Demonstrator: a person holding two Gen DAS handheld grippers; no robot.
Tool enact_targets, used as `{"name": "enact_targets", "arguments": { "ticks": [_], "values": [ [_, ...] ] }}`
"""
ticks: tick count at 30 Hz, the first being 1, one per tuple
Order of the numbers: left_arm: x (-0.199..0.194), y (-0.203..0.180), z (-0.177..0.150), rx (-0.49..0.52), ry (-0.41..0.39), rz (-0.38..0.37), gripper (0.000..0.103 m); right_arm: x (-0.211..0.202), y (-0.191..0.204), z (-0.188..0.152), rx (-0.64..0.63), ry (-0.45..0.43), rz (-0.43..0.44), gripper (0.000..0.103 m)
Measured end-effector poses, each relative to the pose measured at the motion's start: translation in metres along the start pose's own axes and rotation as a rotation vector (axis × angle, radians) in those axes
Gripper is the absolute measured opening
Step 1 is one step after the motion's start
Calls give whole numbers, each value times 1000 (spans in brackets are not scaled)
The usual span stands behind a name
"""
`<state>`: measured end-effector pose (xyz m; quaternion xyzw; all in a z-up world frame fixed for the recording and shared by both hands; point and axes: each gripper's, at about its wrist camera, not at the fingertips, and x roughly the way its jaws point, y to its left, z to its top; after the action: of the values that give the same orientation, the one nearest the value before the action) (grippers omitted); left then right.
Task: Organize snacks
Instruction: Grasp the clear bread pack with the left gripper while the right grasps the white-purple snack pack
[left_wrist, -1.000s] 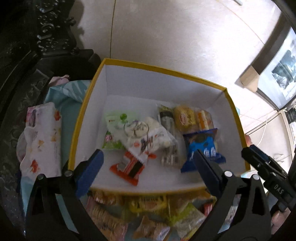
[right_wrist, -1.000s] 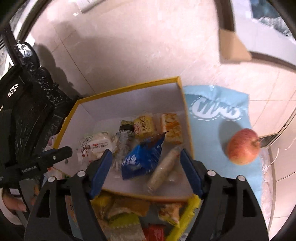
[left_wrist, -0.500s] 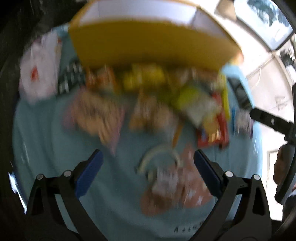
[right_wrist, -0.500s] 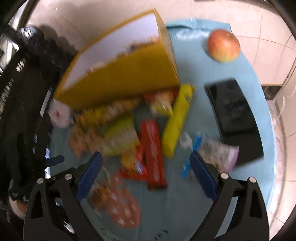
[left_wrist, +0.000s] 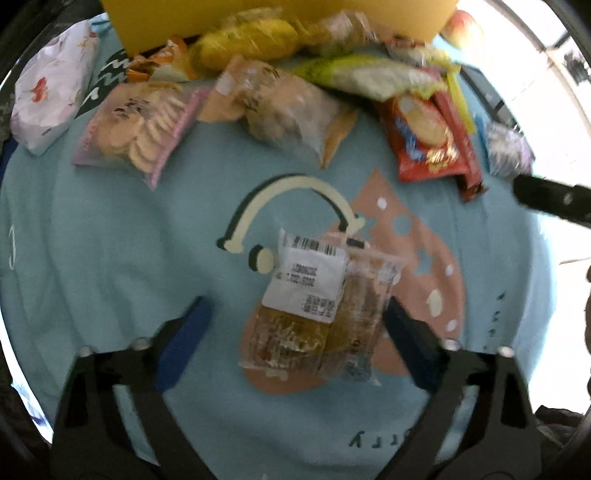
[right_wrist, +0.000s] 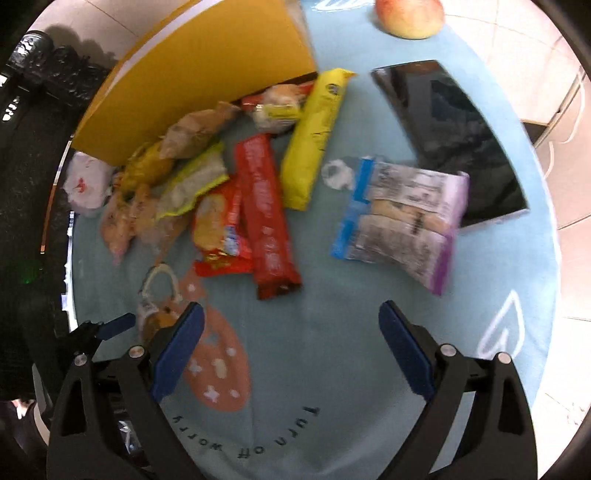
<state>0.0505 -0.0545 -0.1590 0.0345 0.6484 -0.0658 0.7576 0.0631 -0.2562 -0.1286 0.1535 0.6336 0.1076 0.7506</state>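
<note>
A clear snack packet with a white barcode label (left_wrist: 317, 306) lies on the light-blue cloth (left_wrist: 110, 258). My left gripper (left_wrist: 295, 332) points straight down over it. Its jaws are closing with the packet between the blue pads, and the pads are not pressing on it. My right gripper (right_wrist: 291, 332) is open over bare cloth with nothing between its fingers. A purple-and-blue wafer packet (right_wrist: 402, 221) lies just beyond it, and a red bar (right_wrist: 266, 214) lies to its left. The yellow box (right_wrist: 192, 77) stands at the back with several loose snacks piled against its wall.
A black tablet (right_wrist: 450, 140) lies on the right of the cloth, with an apple (right_wrist: 410, 14) behind it. A floral tissue pack (left_wrist: 51, 81) sits at the far left. Dark carved furniture (right_wrist: 29, 92) borders the left side. A biscuit bag (left_wrist: 140, 125) lies before the box.
Both grippers came back from above the yellow box and sank toward the cloth. The left one now straddles the labelled packet with narrower jaws. The right one's jaws have widened.
</note>
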Motion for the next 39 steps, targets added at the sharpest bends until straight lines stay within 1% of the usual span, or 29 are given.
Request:
{"name": "enact_targets", "arguments": {
  "ticks": [1, 2, 3, 4, 6, 8, 9, 12, 14, 16, 17, 18, 20, 23, 25, 26, 27, 28, 29, 30, 31, 32, 33, 34, 35, 36, 38, 39],
  "values": [
    [-1, -5, -2, 29, -21, 35, 81, 0, -2, -2, -1, -1, -11, 95],
    [-2, -7, -3, 49, -38, 42, 72, -2, -6, -5, 10, -3, -17, 95],
    [-5, -9, -2, 60, -55, 40, 59, -4, -10, -5, 26, -5, -21, 95],
    [-7, -9, -1, 60, -65, 45, 56, -5, -16, -6, 54, -11, -31, 95],
    [-9, -6, -1, 45, -67, 30, 55, -8, -28, -7, 99, -32, -48, 95],
    [-11, -1, -3, 21, -75, 13, 55, -10, -34, -6, 107, -49, -37, 95],
    [-13, 3, -4, 9, -72, 5, 55, -10, -35, -5, 90, -55, -65, 95],
    [-15, 17, -8, -20, -69, -12, 55, -11, -33, 4, 25, -83, -194, 95],
    [-15, 25, -9, -33, -69, -28, 55, -7, -28, 11, -27, -108, -305, 95],
    [-17, 26, -12, -36, -72, -27, 55, -2, -22, 18, -78, -128, -354, 92],
    [-17, 26, -13, -34, -73, -26, 55, 1, -19, 20, -109, -140, -382, 84],
    [-14, 26, -10, -33, -73, -25, 55, 5, -16, 22, -131, -137, -409, 81],
    [-14, 29, -10, -37, -76, -31, 56, 11, -11, 25, -186, -144, -452, 81],
    [-12, 26, -9, -38, -78, -39, 56, 14, -5, 28, -225, -148, -436, 81],
    [-12, 28, -10, -39, -77, -40, 57, 18, 3, 28, -250, -146, -449, 81],
    [-12, 26, -10, -38, -77, -40, 58, 19, 6, 26, -271, -142, -441, 81],
    [-11, 24, -8, -36, -75, -39, 59, 19, 11, 24, -273, -136, -395, 74],
    [-11, 25, -8, -35, -75, -40, 59, 19, 11, 23, -244, -97, -291, 68],
    [-11, 25, -8, -34, -75, -42, 60, 23, 9, 20, -168, -20, -182, 65],
    [-11, 25, -8, -35, -74, -45, 60, 21, 10, 16, -140, -5, -159, 65],
    [-11, 25, -7, -36, -73, -49, 60, 21, 12, 12, -128, 24, -116, 65],
    [-10, 25, -6, -37, -74, -53, 60, 21, 15, 7, -111, 63, -39, 65],
    [-10, 25, -6, -38, -74, -57, 60, 21, 17, 3, -113, 86, -3, 65],
    [-10, 25, -5, -37, -74, -62, 60, 20, 20, 0, -135, 101, 8, 65],
    [-10, 26, -5, -37, -74, -65, 60, 19, 24, -3, -187, 111, -16, 65],
    [-10, 27, -5, -40, -75, -68, 60, 15, 26, -3, -227, 91, -72, 65],
    [-10, 27, -5, -46, -76, -73, 60, 8, 27, 0, -300, 37, -153, 68],
    [-11, 28, -5, -47, -76, -73, 60, 6, 26, 3, -329, 21, -166, 71]
  ]
}}
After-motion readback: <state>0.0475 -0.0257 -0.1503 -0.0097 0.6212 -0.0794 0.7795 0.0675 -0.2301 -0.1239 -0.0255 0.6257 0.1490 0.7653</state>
